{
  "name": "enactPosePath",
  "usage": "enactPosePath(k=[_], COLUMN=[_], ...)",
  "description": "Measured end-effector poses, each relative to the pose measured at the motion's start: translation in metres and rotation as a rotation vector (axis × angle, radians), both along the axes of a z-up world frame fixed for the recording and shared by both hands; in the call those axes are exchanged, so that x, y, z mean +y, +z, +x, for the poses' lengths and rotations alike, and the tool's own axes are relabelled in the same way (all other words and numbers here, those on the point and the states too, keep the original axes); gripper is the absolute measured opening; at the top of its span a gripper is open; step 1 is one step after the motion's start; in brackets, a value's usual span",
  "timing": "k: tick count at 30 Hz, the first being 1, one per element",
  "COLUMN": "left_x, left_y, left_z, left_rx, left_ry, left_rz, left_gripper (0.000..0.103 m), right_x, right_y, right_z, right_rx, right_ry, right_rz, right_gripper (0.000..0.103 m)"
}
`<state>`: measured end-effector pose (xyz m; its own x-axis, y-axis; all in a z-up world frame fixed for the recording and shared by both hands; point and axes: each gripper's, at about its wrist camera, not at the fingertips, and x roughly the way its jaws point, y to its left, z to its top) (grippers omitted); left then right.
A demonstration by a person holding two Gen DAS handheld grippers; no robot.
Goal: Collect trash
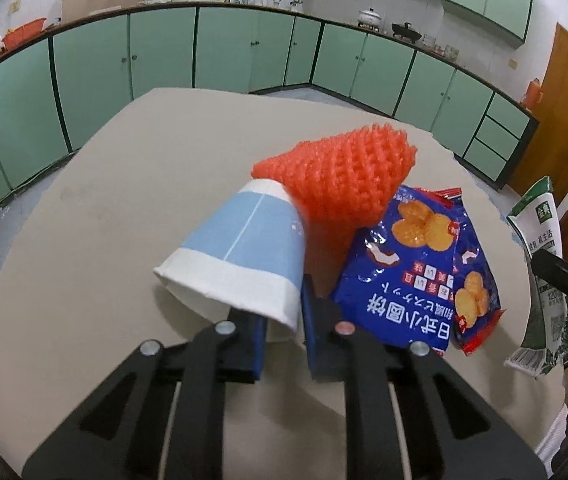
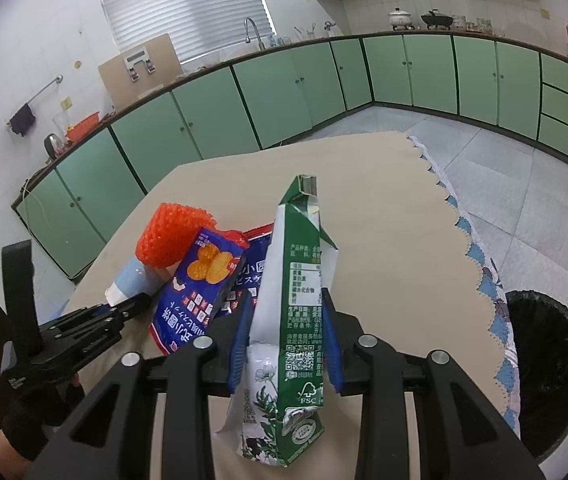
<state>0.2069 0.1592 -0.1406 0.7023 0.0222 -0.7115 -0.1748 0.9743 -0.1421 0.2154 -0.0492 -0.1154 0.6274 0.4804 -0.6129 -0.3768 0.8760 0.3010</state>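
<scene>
**tongs on a paper cup and a milk carton, snack bags between them**

the flattened green and white milk carton point(image 2: 284, 320) carried the clearest print: an "fsc" mark near its base, a qr code above that, and columns of small chinese text down its green side, with a flower drawing on the white panel. the right tongs point(image 2: 284, 344) pinched this creased cardboard carton between blue pads, holding it upright and lifted off the beige tabletop point(image 2: 384, 200).

the glossy blue foil snack bag point(image 1: 412, 272) showed round golden crackers, large white chinese and japanese characters, and red label squares; the words were too warped to read surely. it lay crumpled on the tabletop, touching the orange foam fruit net point(image 1: 340, 168), a soft, knobbly mesh sleeve.

the light blue and white paper cup point(image 1: 240, 252) lay tipped on its side, its base against the foam net. the left tongs point(image 1: 284, 320) were closed on the cup's white rim wall, one blue pad inside the mouth and one outside.

a bin lined with a black plastic bag point(image 2: 548, 360) stood on the grey tiled floor just beside the scalloped edge of the table cover.
</scene>
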Motion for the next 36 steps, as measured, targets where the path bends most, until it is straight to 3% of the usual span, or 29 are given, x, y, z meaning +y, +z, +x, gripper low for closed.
enactPosePath(k=[2,5,7,9,15,23,26,28,33,36], left_x=[-0.001,0.003,0.005,0.007,0.018,0.022,0.025,0.026,0.029,0.025], left_y=[0.004,0.012,0.016,0.019,0.012,0.001,-0.003,-0.006,-0.011,-0.009], left_z=[-0.004,-0.011,-0.017,-0.02,-0.024,-0.028,-0.026,-0.023,-0.022,-0.024], left_rx=[-0.016,-0.047,-0.07,-0.078,-0.058,-0.041,-0.025,-0.008,0.018,-0.005], left_ry=[0.007,0.027,0.038,0.046,0.061,0.058,0.072,0.07,0.05,0.032], left_rz=[0.004,0.019,0.038,0.05,0.032,0.026,0.029,0.019,-0.04,-0.048], left_gripper=[0.02,0.048,0.054,0.068,0.079,0.083,0.081,0.071,0.026,0.014], right_x=[-0.001,0.0,0.0,0.001,0.001,0.003,0.003,0.004,0.004,0.003], right_y=[0.0,-0.001,-0.001,-0.001,-0.003,-0.005,-0.007,-0.008,-0.008,-0.009], right_z=[0.0,0.0,0.0,0.0,-0.001,0.0,0.001,0.001,0.002,0.002], right_rx=[0.002,0.002,0.001,-0.001,0.005,0.014,0.021,0.024,0.025,0.027], right_ry=[-0.001,0.0,0.001,0.003,0.004,0.008,0.005,0.005,0.005,0.004], right_rz=[0.002,0.003,0.004,0.004,-0.001,-0.007,-0.005,-0.006,-0.006,-0.005], right_gripper=[0.032,0.032,0.032,0.032,0.032,0.032,0.032,0.032,0.032,0.032])
